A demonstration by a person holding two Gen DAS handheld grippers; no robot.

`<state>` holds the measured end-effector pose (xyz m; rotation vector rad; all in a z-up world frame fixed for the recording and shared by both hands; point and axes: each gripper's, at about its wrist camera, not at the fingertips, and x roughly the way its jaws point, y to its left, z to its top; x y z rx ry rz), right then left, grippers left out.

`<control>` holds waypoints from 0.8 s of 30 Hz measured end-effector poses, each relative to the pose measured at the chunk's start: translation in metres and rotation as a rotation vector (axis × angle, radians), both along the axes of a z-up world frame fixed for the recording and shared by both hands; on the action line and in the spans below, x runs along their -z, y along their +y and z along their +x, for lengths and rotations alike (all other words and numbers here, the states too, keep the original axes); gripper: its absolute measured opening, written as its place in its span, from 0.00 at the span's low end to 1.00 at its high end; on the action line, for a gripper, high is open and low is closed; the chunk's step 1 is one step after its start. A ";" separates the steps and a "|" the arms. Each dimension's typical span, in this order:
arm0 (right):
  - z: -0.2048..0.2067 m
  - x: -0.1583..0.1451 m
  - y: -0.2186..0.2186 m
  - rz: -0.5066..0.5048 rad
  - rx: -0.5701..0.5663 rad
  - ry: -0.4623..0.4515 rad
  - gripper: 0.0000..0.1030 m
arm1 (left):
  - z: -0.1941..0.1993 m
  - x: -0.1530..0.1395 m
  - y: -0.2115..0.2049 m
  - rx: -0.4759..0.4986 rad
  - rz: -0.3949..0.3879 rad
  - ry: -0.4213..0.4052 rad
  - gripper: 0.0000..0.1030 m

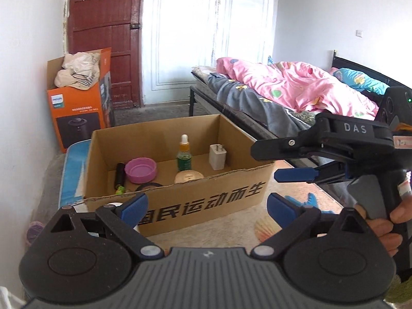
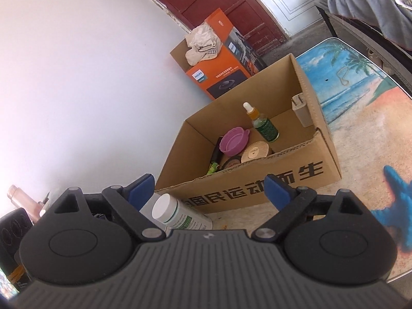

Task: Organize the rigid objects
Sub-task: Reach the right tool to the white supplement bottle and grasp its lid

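Note:
An open cardboard box [image 1: 206, 200] [image 2: 257, 188] stands on the table. Inside are a pink lid [image 1: 140, 170] [image 2: 234, 141], a green dropper bottle [image 1: 184, 155] [image 2: 262, 123], a white charger [image 1: 217, 156] [image 2: 300, 112], a tan ribbed disc [image 1: 188, 176] [image 2: 256, 152] and a black tube [image 1: 119, 175]. My left gripper [image 1: 207, 209] is open and empty before the box. My right gripper [image 2: 209, 190] is open and empty; it shows in the left wrist view [image 1: 270, 161] to the right of the box. A white pill bottle [image 2: 180, 213] lies by the box. A blue starfish toy [image 2: 399, 203] [image 1: 309, 202] lies on the right.
The table [image 2: 347, 77] has a beach-print top. A seashell [image 1: 265, 228] lies on it. An orange Philips box [image 1: 77, 113] holding cloths stands by the wall. A bed [image 1: 283, 95] with a pink quilt is on the right. A red door [image 1: 103, 25] is behind.

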<state>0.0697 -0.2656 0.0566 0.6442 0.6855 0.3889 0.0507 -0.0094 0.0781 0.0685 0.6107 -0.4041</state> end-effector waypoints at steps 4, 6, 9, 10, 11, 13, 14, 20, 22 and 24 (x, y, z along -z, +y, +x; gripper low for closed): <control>0.015 0.005 0.027 0.001 -0.070 0.028 0.89 | -0.003 0.010 0.022 -0.097 0.018 0.011 0.97; 0.024 0.010 0.045 0.007 -0.119 0.053 0.89 | -0.002 0.015 0.029 -0.150 0.031 0.023 0.97; 0.034 0.016 0.072 0.008 -0.164 0.075 0.89 | 0.002 0.025 0.034 -0.181 0.055 0.033 0.97; 0.037 0.017 0.078 0.008 -0.171 0.079 0.89 | 0.005 0.028 0.035 -0.185 0.063 0.033 0.97; 0.041 0.019 0.085 0.008 -0.176 0.084 0.89 | 0.007 0.032 0.036 -0.192 0.074 0.032 0.96; 0.049 0.022 0.097 0.011 -0.184 0.096 0.89 | 0.014 0.041 0.037 -0.203 0.090 0.027 0.96; 0.054 0.025 0.102 0.015 -0.188 0.107 0.89 | 0.019 0.046 0.035 -0.209 0.100 0.028 0.95; 0.079 0.039 0.121 0.032 -0.194 0.151 0.81 | 0.047 0.066 0.048 -0.260 0.080 0.071 0.81; 0.085 0.043 0.125 0.022 -0.187 0.160 0.76 | 0.054 0.070 0.053 -0.273 0.064 0.096 0.73; 0.090 0.046 0.128 0.013 -0.183 0.170 0.66 | 0.058 0.073 0.057 -0.275 0.048 0.105 0.65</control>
